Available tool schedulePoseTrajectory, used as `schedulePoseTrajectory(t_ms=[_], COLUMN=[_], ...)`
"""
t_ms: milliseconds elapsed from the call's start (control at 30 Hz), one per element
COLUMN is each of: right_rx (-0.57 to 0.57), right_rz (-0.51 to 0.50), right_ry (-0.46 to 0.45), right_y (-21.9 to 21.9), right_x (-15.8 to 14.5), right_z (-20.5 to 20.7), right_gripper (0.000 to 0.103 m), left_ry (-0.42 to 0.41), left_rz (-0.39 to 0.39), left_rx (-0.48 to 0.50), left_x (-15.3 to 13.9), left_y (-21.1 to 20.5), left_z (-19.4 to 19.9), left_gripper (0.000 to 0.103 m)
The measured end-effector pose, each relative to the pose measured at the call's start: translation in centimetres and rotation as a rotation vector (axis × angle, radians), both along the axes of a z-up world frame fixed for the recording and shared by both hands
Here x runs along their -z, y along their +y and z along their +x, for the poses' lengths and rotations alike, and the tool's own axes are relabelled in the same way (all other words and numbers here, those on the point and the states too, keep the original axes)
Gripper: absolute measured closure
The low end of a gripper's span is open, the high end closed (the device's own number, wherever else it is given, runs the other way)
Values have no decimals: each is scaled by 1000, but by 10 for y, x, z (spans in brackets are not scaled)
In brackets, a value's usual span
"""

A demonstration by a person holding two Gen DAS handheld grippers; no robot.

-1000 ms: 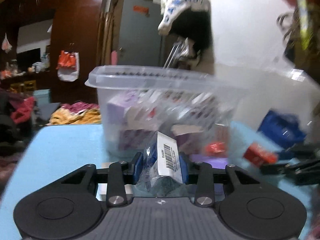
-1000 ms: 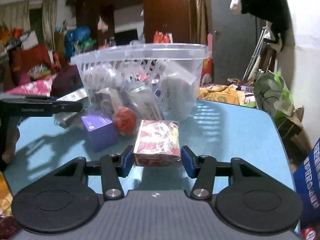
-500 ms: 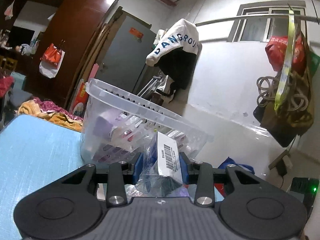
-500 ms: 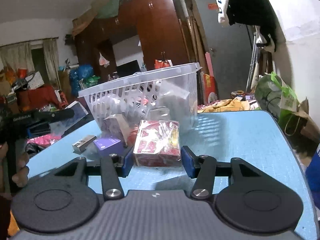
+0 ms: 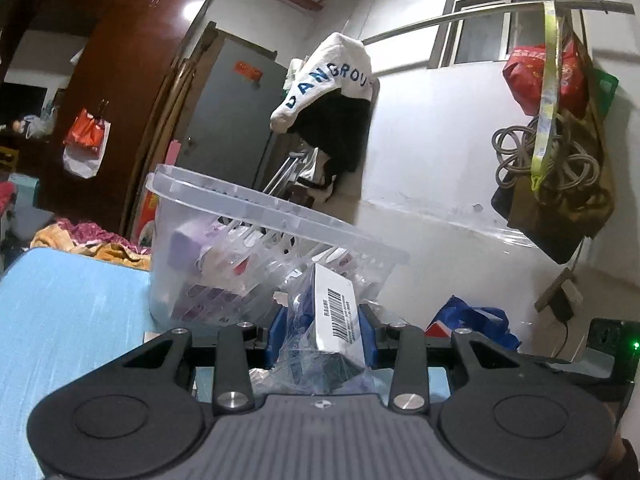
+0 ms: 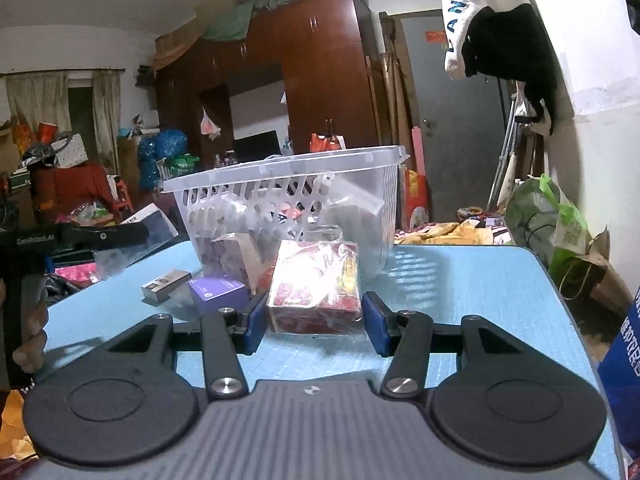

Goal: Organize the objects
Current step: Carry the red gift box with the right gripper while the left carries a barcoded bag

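— What had changed in the last second?
— The left gripper (image 5: pixel 322 330) had risen off the light-blue tabletop (image 5: pixel 68 304), tilting upward toward the rim of the clear slotted plastic basket (image 5: pixel 256 216).
— And its load?
— A white barcoded box in clear plastic wrap (image 5: pixel 334 316) was clamped between its blue pads.
— The right gripper (image 6: pixel 314 322)?
— It gripped a red, plastic-wrapped box (image 6: pixel 314 288) between its fingers, just before the basket, with a small purple box (image 6: pixel 218 294) beside its left finger.
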State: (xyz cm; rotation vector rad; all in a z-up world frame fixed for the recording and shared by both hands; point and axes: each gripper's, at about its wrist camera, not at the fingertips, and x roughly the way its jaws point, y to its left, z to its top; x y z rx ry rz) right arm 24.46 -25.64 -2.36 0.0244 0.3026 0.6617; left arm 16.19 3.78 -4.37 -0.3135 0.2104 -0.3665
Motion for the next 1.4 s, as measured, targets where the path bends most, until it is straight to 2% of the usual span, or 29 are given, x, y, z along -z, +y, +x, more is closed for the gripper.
schedulePoseTrajectory(t_ms=[267, 400, 467, 567, 667, 767, 833, 933, 967, 1000, 1033, 1067, 1100, 1133, 1200, 1267, 1333, 1400], right_rx=[13, -4, -42, -37, -53, -58, -30, -27, -26, -18, -9, -2, 4, 7, -5, 4, 13, -5], right_rz=[32, 108, 166, 117, 59, 32, -23, -81, -93, -109, -132, -143, -136, -121, -91, -81, -89, -110], right_ry=[-16, -53, -110, -230, -268, -226, -198, -139, -132, -125, -93, -68, -76, -100, -143, -158, -174, -105], right_y=[-4, -13, -16, -1, 25, 46, 62, 80, 83, 86, 90, 92, 89, 85, 71, 56, 41, 37], right_x=[0, -12, -35, -85, -133, -164, -169, -158, -152, -147, -142, -138, -137, -135, -132, -127, -114, -96], right_z=[-5, -9, -14, -12, 13, 53, 78, 106, 110, 114, 119, 122, 118, 110, 87, 66, 52, 60], right_gripper=[49, 49, 49, 49, 49, 49, 49, 49, 48, 45, 31, 24, 13, 7, 0, 0, 0, 0], left_ry=[-32, -94, -158, -211, -183, -101, -57, -13, 3, 41, 74, 98, 101, 92, 42, -11, -24, 43], left_rz=[7, -5, 10, 63, 75, 95, 108, 114, 120, 137, 148, 161, 171, 176, 186, 206, 229, 256], left_rx=[-15, -26, -38, -74, -118, -145, -153, -182, -190, -203, -217, -230, -238, -232, -212, -211, -225, -265], left_x=[-1, -23, -52, -102, -140, -157, -157, -148, -143, -136, -129, -124, -120, -120, -120, -117, -105, -83], left_y=[1, 2, 0, -5, -6, -8, -12, -15, -16, -18, -16, -15, -15, -13, -8, -5, 0, 8], left_z=[-7, -19, -25, -15, 19, 62, 82, 102, 108, 117, 119, 122, 119, 113, 89, 59, 34, 24], left_gripper=[61, 61, 61, 61, 61, 61, 61, 59, 52, 31, 22, 19, 19, 19, 19, 16, 9, 6])
